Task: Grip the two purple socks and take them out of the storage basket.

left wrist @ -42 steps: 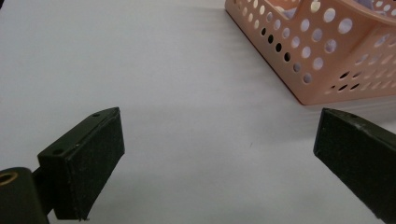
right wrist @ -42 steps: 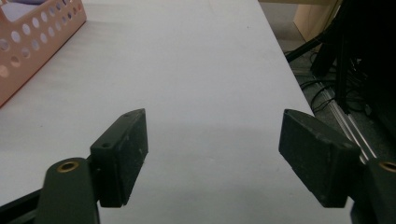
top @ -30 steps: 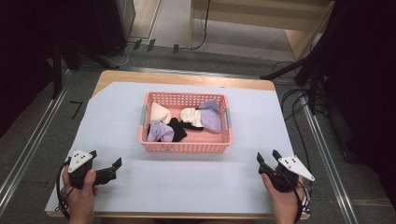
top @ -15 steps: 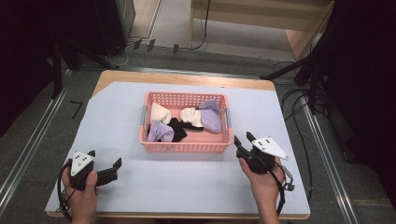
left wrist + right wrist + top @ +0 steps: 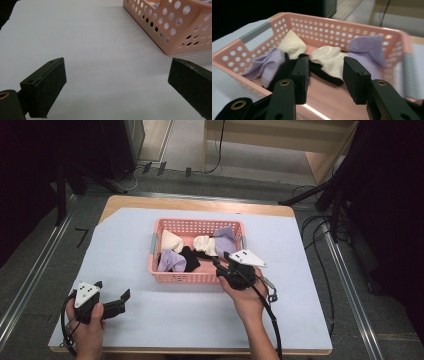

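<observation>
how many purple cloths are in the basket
2: one purple cloth at the basket's front left, one at its back right. More may lie hidden underneath.

Pink basket [image 5: 165, 270] perforated glossy plastic; socks [image 5: 329, 58] soft matt cloth; table cover [image 5: 95, 50] smooth matt; table edge [image 5: 200, 202] wood.

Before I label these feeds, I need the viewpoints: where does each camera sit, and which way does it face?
High view: above the person's side, looking forward and down on the table; both forearms show.
Left gripper view: rides the left gripper, open, facing the basket corner.
Right gripper view: rides the right gripper, open, looking into the basket at the socks.
All three share the basket.
</observation>
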### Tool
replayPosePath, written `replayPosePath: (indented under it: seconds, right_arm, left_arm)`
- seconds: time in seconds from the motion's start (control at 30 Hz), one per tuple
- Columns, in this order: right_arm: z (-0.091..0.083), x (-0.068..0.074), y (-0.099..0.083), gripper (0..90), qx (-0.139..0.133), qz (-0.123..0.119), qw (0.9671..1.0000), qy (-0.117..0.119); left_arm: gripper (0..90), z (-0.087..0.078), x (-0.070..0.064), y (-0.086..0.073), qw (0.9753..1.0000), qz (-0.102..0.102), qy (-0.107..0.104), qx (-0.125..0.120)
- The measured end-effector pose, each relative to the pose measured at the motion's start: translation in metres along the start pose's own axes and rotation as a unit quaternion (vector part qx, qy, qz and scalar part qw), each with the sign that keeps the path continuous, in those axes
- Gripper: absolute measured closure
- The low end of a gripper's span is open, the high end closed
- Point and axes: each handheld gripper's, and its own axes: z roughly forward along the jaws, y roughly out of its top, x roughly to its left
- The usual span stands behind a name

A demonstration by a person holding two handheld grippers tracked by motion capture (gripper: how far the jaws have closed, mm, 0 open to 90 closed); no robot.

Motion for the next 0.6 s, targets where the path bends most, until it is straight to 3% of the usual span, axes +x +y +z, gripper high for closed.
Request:
replayPosePath:
  seconds: [0.2, 0.6]
  right_arm:
    - [0.023, 0.015, 0.004, 55.5, 0.018, 0.016, 0.9995, 0.018]
    - [0.057, 0.044, 0.012, 57.7, 0.047, 0.020, 0.9986, 0.014]
  left_arm:
    - [2.6, 0.000, 0.000, 0.000, 1.0000, 0.000, -0.001, -0.001]
    - [2.6, 0.000, 0.000, 0.000, 1.0000, -0.001, 0.000, 0.000]
